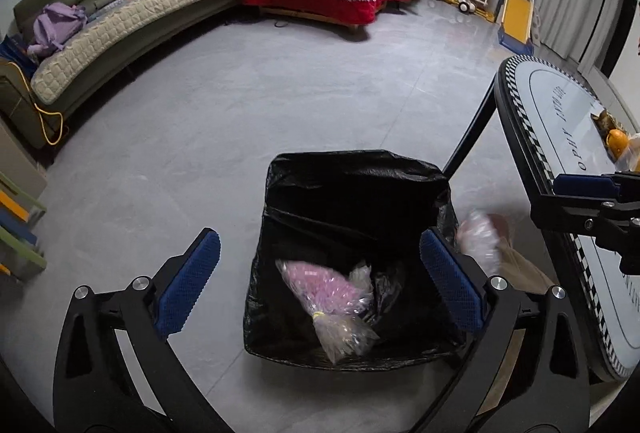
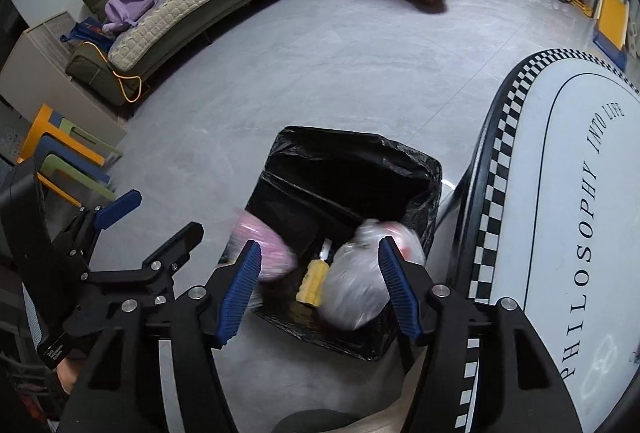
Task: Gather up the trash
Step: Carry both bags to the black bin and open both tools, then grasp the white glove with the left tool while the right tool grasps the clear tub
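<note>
left gripper [image 1: 320, 281]: jaws wide apart, empty, above bin [image 1: 280, 169]
right gripper [image 2: 320, 285]: jaws apart, empty
pink bag [image 1: 328, 289]: inside black liner
clear bag [image 2: 360, 285]: blurred, over bin's table-side edge, apparently mid-drop
risk: clear bag clipping rim, spilling to floor beside table [image 2: 500, 153]
more trash: on table's far end

The grey floor [image 1: 200, 137] carries a black-lined bin [image 1: 352, 201] near the middle, just left of the white worktop [image 2: 568, 193] with checkered edge.
</note>
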Tool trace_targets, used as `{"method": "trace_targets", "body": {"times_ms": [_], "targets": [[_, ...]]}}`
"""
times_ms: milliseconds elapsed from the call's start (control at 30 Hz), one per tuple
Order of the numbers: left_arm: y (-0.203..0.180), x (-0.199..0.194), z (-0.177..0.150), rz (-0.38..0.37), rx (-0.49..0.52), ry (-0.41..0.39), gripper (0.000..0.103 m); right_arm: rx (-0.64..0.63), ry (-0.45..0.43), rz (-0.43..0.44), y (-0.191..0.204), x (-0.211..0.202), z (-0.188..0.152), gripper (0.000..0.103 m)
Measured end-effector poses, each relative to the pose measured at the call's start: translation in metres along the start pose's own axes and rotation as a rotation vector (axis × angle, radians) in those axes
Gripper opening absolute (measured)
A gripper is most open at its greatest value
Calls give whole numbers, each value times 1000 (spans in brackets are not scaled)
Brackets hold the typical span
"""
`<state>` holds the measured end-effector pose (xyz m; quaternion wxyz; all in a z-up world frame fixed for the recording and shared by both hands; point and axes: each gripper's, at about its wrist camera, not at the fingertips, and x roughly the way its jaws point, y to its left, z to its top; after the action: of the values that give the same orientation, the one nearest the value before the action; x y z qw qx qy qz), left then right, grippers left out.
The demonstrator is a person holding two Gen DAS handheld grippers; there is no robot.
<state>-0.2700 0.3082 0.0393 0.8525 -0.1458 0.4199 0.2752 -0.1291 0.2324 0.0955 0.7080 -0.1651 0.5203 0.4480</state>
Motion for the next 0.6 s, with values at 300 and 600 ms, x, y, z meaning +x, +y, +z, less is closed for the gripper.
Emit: {"method": "trace_targets", "body": {"times_ms": [300, 600], "targets": [[3, -2, 6, -3, -6, 7, 97, -6, -17, 20, -5, -11, -1, 62], [-32, -11, 15, -44, 57, -6, 97, 26, -65, 23, -27, -37, -11, 62]]}}
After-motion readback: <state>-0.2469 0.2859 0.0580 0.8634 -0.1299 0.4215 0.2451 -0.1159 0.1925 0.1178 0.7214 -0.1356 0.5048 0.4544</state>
